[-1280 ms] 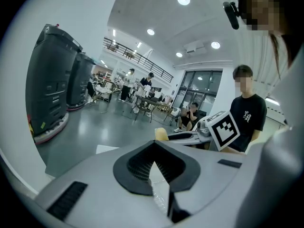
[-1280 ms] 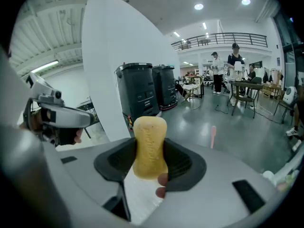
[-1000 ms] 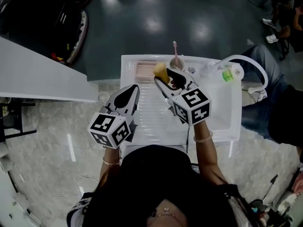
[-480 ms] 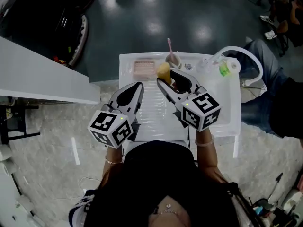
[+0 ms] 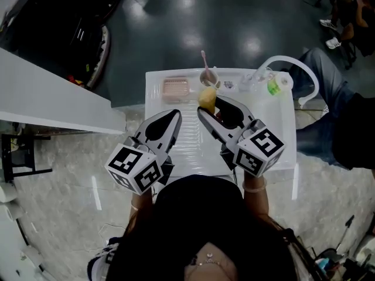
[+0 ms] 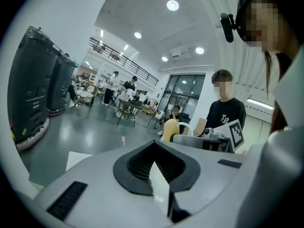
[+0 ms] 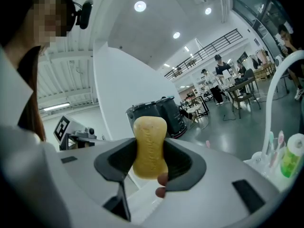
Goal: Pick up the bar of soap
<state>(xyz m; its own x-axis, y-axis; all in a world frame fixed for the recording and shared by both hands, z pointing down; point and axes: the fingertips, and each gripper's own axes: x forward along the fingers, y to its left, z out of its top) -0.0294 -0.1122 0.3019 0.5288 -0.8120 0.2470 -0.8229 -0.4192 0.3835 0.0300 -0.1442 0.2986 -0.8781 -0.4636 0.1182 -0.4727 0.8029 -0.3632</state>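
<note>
Below, we saw a dark, glossy floor (image 5: 176, 28) spreading out past a white desk (image 5: 280, 122) with a ribbed middle strip. A long white panel (image 5: 53, 98) ran along the left of the head view, well apart from the desk.

Over the near half of the desk we held both tools. The left tool (image 5: 173, 117) hung above the ribbed strip on the left side. In the left gripper view its jaws (image 6: 154, 144) stood together at the tips, with nothing between the black pads. The right tool (image 5: 210, 105) reached further, toward the far edge of the desk. Its jaws (image 7: 151, 163) were clamped on the bar of soap, one pad against each broad face.

A white hose (image 5: 293, 63) arched over the far right corner of the desk. Near that corner stood a small green bottle (image 5: 272, 86). A pink soap dish (image 5: 176, 89) lay at the far left of the desk, and a cup (image 5: 206, 76) with a pink toothbrush in it stood just right of the dish.

The yellow bar of soap (image 5: 207, 98) sat at the tips of the right tool, just in front of the cup and apart from the dish. In the right gripper view it stood on end (image 7: 149, 146), its upper half rising above the pads.
</note>
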